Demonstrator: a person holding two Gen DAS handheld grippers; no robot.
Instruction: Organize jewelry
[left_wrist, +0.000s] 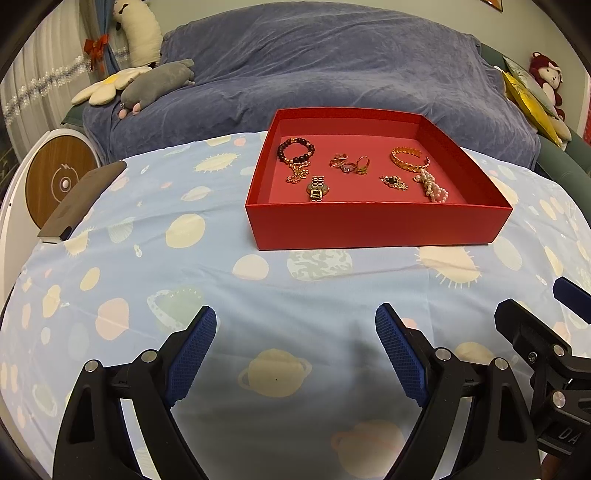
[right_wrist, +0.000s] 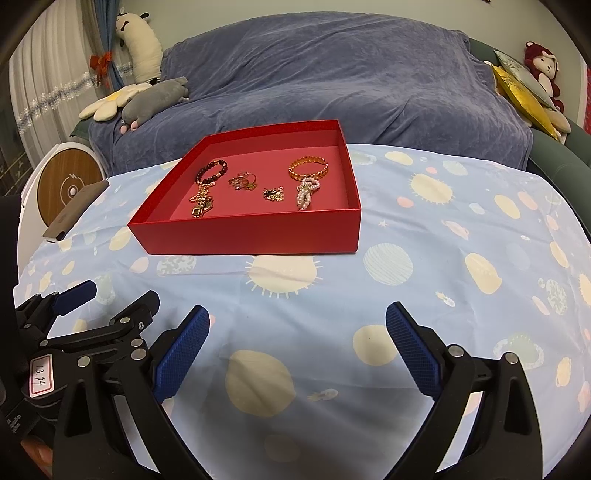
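Observation:
A red box (left_wrist: 376, 227) (right_wrist: 251, 234) stands on the planet-print cloth. Inside lie a dark bead bracelet (left_wrist: 295, 149) (right_wrist: 211, 171), a gold watch (left_wrist: 317, 188) (right_wrist: 201, 209), rings (left_wrist: 349, 164) (right_wrist: 243, 181), a gold bangle (left_wrist: 408, 158) (right_wrist: 308, 168), a black-and-gold pendant (left_wrist: 394, 182) (right_wrist: 274, 194) and a pearl piece (left_wrist: 434, 186) (right_wrist: 306, 194). My left gripper (left_wrist: 295, 325) is open and empty, well short of the box. My right gripper (right_wrist: 297, 321) is open and empty, beside the left one.
A blue-covered sofa (left_wrist: 314, 74) with plush toys (left_wrist: 155, 83) stands behind the table. A dark flat case (left_wrist: 83, 201) lies at the table's left edge, beside a round wooden-faced device (left_wrist: 61, 182). Cushions and a red plush monkey (left_wrist: 550, 79) sit at right.

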